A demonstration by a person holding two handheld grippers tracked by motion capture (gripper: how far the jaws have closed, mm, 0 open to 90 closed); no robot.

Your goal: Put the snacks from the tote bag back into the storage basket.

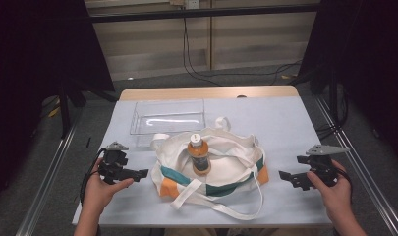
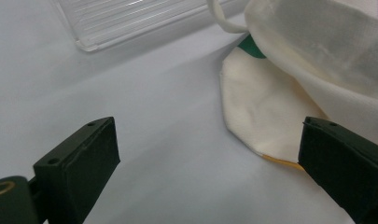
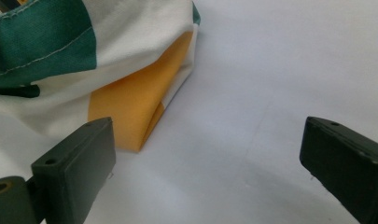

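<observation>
Both hands parked at the near edge of the bench point(image 1: 295, 118), one each side of the tote bag point(image 1: 211, 169). Left tool point(image 1: 140, 173) has its jaws spread wide, nothing between them; in the left gripper view they frame bare bench cover with the bag's cream corner just ahead of one jaw. Right tool point(image 1: 284, 176) is likewise spread and empty; in the right gripper view the bag's orange end panel lies just beyond one jaw, not touching.

My read of the step: approach/setup, no contact yet. Bottle point(image 1: 199, 156) is lying on top of the bag's open mouth, mid-bench, between the two tools but apart from both.

Bottle orientation: on its side, long axis running near-to-far across the bench, white cap at the far end toward the clear tray point(image 1: 137, 118), orange base toward the person. Slight lean of the cap end to the left, as far as the high view shows.

Next move probably needs:
- one tool to pinch the bag rim or strap point(image 1: 226, 209) to hold the fabric steady
- the other to close across the bottle's body, jaws square to its long axis
- the soft bag will sag, so the bottle may roll when touched

The tray sits at the far left, just beyond the bag, empty as far as I can tell.
</observation>
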